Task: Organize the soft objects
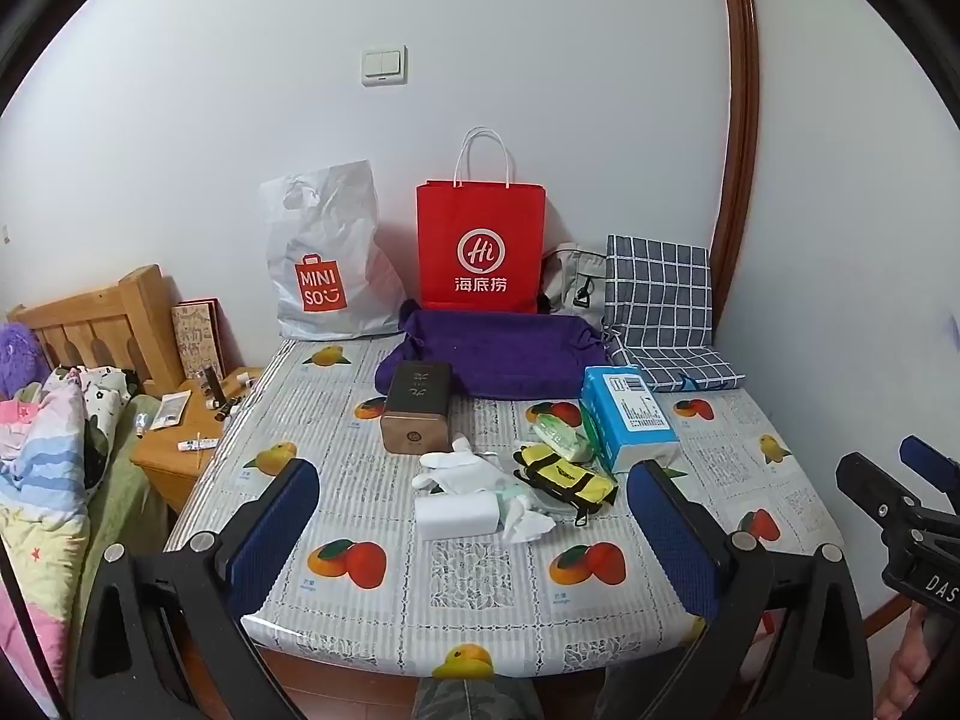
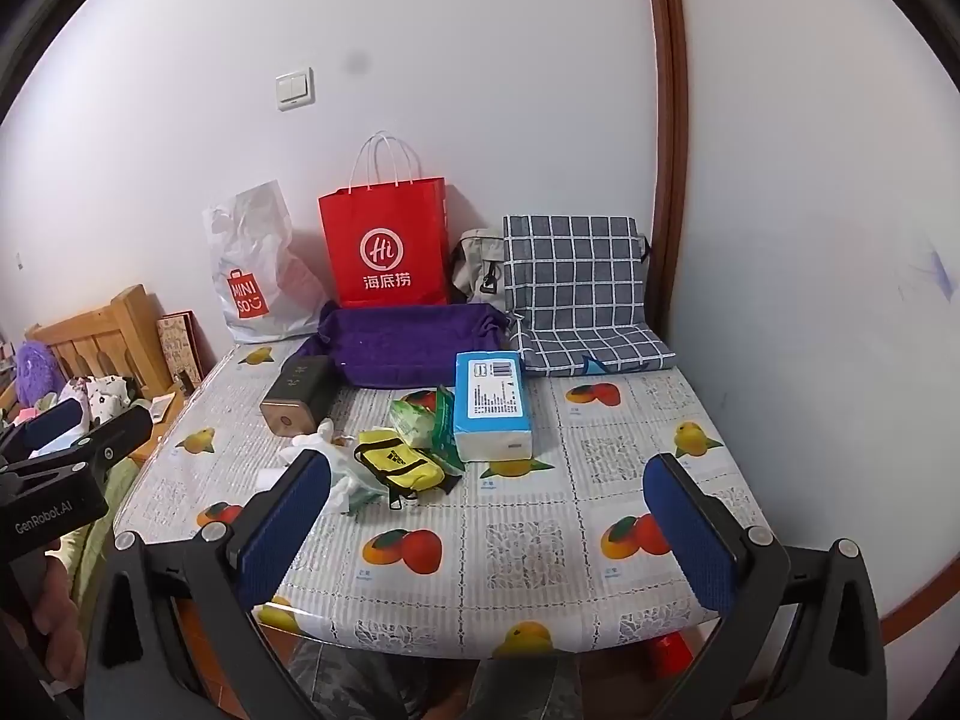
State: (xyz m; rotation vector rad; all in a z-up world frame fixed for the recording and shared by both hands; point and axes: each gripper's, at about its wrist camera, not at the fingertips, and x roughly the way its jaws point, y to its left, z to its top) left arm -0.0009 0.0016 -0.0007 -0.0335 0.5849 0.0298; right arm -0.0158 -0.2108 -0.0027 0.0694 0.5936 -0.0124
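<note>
The left gripper (image 1: 477, 531) is held low at the near edge of the table (image 1: 456, 588), and its two blue pads are spread wide with nothing between them. The right gripper (image 2: 486, 525) is held just the same way, wide apart and holding nothing. Each gripper can be seen at the side of the other's view.

Just past the left gripper, a small pile of soft things is seen in the middle of the table. A white tissue pack (image 1: 459, 513) is nearest, with crumpled white gloves (image 1: 453, 468) touching it from behind. A yellow and black pouch (image 1: 567, 477) is laid just beside them, to the right. A green wipes packet (image 1: 561, 435) is tucked behind the pouch and touches a blue tissue pack (image 1: 630, 420) (the big one with a barcode on top). A dark box (image 1: 417, 405) is set to the left of the pile.

Farther back, a purple cloth basket (image 1: 498, 354) is placed behind the box. A checked cloth bag (image 1: 660, 306) is propped in the right corner. A red paper bag (image 1: 482, 246) and a white Miniso bag (image 1: 327, 258) are stood against the wall, and a grey bag (image 1: 573, 276) is squeezed between the red bag and the checked one.
</note>
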